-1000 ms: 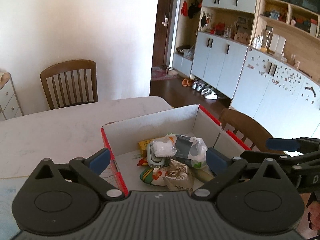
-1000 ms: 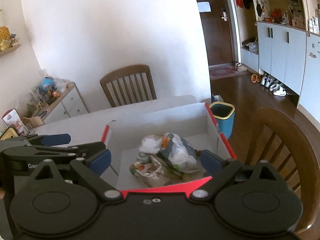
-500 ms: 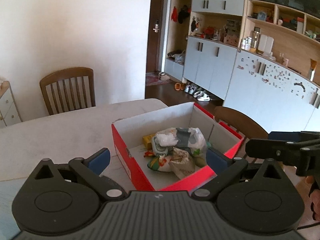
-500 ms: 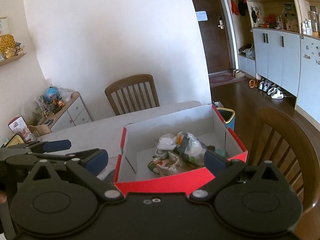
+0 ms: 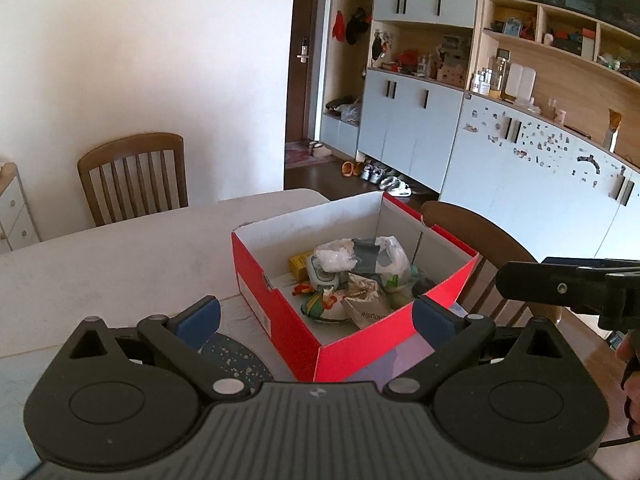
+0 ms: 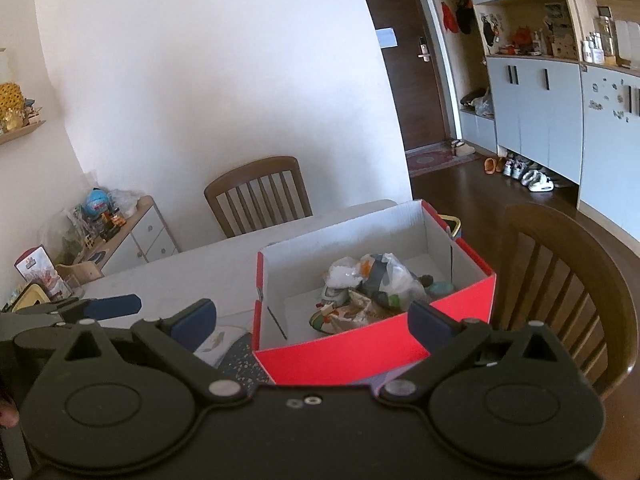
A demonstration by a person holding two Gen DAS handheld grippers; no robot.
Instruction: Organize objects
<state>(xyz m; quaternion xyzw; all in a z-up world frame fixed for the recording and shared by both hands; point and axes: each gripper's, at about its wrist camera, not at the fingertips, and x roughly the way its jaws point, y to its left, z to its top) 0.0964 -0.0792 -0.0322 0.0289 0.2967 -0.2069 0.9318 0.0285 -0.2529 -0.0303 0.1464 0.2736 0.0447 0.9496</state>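
Observation:
A red cardboard box with a white inside stands on the pale table. It holds a pile of several small items: a white plastic bag, a brown foil packet and a yellow box. My left gripper is open and empty, held above and in front of the box. My right gripper is open and empty too, in front of the box. The pile shows in the right wrist view as well.
A dark speckled mat lies on the table before the box. Wooden chairs stand at the far side and the right side of the table. A low drawer unit with toys stands at the left wall. Cabinets line the right wall.
Both grippers have drawn back and up from the box, which now looks smaller and farther away. Both stay open and empty.

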